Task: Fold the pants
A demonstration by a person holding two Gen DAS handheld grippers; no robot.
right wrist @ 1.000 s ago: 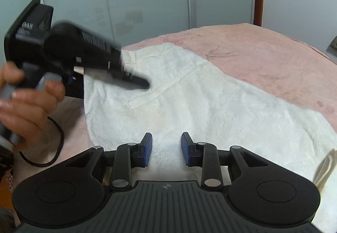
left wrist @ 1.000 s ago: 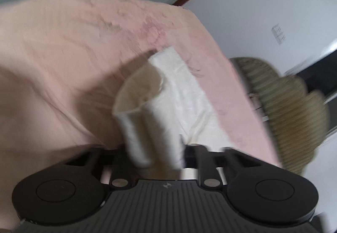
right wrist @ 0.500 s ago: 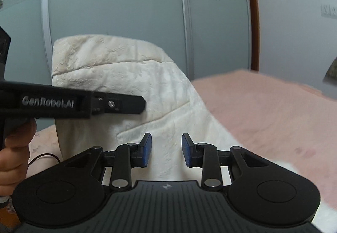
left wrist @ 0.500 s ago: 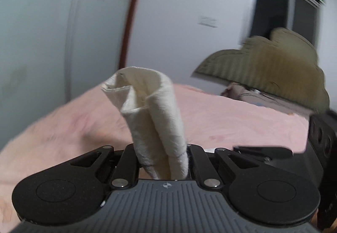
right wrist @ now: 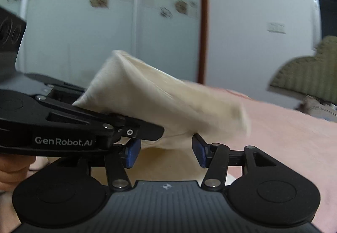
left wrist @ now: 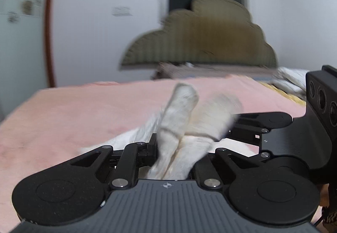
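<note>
The cream-white pants are bunched up between my left gripper's fingers, which are shut on the cloth and hold it above the pink bed. In the right wrist view the lifted fold of the pants hangs over my right gripper, whose blue pads stand apart with cloth between and behind them, not pinched. The left gripper's body is at the left of that view, and the right gripper's body is at the right of the left wrist view.
A pink blanket covers the bed. An olive cloud-shaped headboard stands at the bed's far end, with pillows below it. A patterned glass wardrobe door and a white wall are behind.
My right gripper has opened wider. The left gripper has swung round with the bunched cloth and carried it low beside the right one. Both views have turned towards the headboard.
</note>
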